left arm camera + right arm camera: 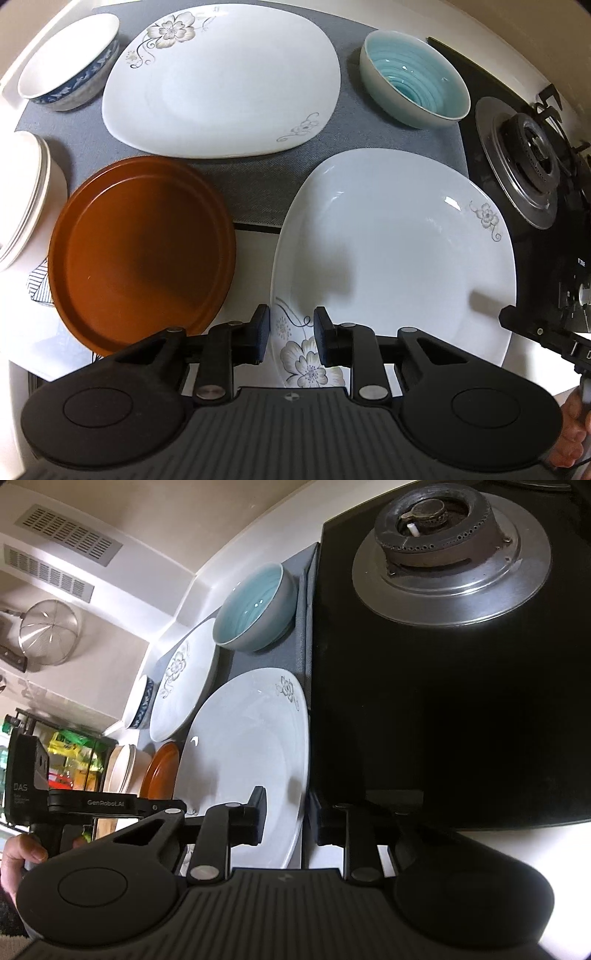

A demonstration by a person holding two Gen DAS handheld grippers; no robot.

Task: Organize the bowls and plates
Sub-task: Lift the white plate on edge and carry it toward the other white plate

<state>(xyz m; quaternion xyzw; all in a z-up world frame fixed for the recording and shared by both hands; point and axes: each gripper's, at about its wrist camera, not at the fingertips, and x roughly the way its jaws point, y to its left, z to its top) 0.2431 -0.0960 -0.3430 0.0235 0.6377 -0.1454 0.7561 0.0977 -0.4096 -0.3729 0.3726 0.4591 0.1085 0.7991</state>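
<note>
Both tools straddling the near white plate (399, 251) at the counter's stove-side front: left tool (291, 338) astride its floral corner, right tool (290, 821) astride the stove-side rim; clamping unclear.

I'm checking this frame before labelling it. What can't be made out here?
- Stack of white bowls: cut by the left wrist view's left edge; count unclear.
- Near plate: whether the left tongs pinch its rim is unclear.
- Right tongs: right finger lost against the dark stove.
</note>
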